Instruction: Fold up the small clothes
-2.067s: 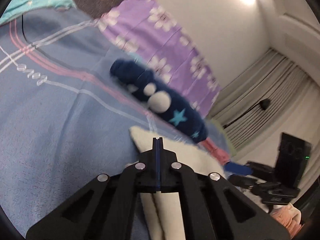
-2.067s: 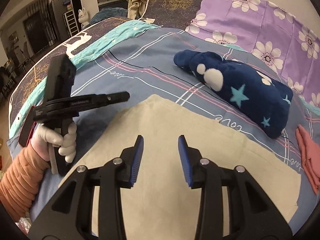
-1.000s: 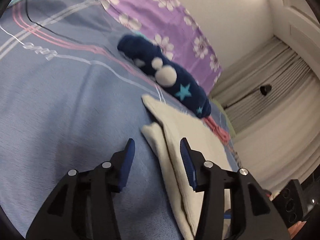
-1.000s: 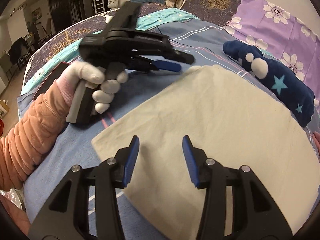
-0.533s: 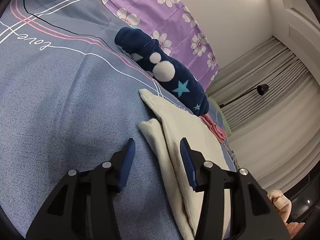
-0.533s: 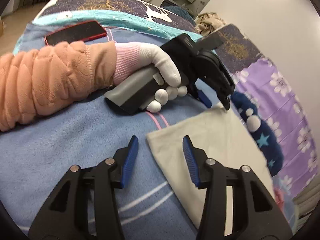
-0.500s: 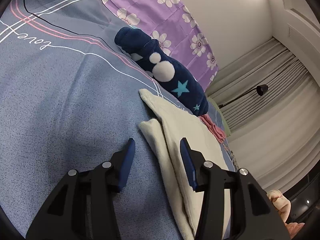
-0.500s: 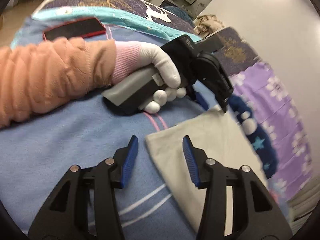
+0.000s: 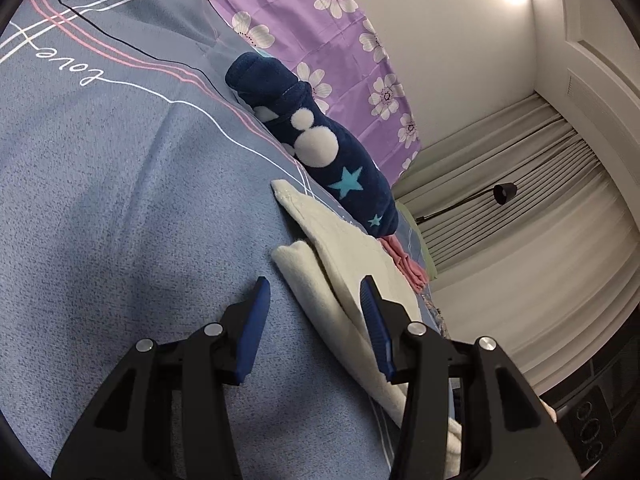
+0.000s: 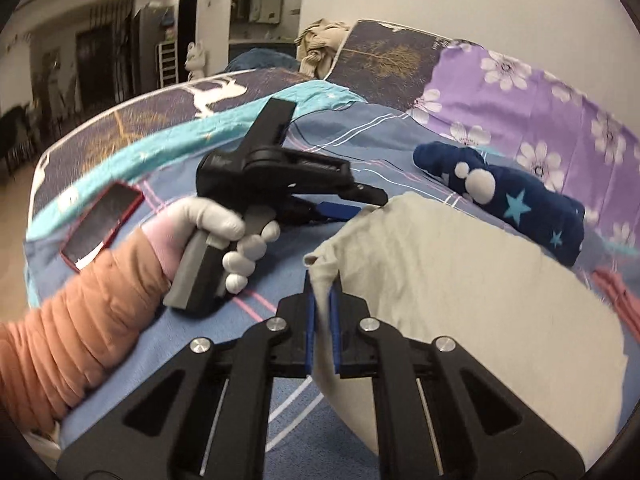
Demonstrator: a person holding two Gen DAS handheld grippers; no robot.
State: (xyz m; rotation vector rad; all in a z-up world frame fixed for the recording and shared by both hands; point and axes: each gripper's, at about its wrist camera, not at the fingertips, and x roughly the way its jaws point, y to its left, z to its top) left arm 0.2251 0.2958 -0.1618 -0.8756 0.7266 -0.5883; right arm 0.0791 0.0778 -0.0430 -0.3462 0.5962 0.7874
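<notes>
Cream cloth (image 10: 460, 280) on bed (image 9: 100, 200) beside navy garment (image 10: 520, 200), partly folded. Right gripper (image 10: 322, 320) has just closed, pinching its near corner; left gripper (image 9: 316, 320) open, empty. Further folds remain.

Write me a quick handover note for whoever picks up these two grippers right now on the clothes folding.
Right gripper: jaws have just been closing and are shut on the near corner of the cream cloth, lifting it off the blue bedspread.
Left gripper: open, holding nothing, with the cloth's far corner lying between its jaws.
The navy star-print garment lies rolled beyond the cloth; a pink garment sits past that.
Done: one corner gripped.
Left: likely close the left gripper on its corner, carry both corners across to fold the cloth, then do the other pieces.
</notes>
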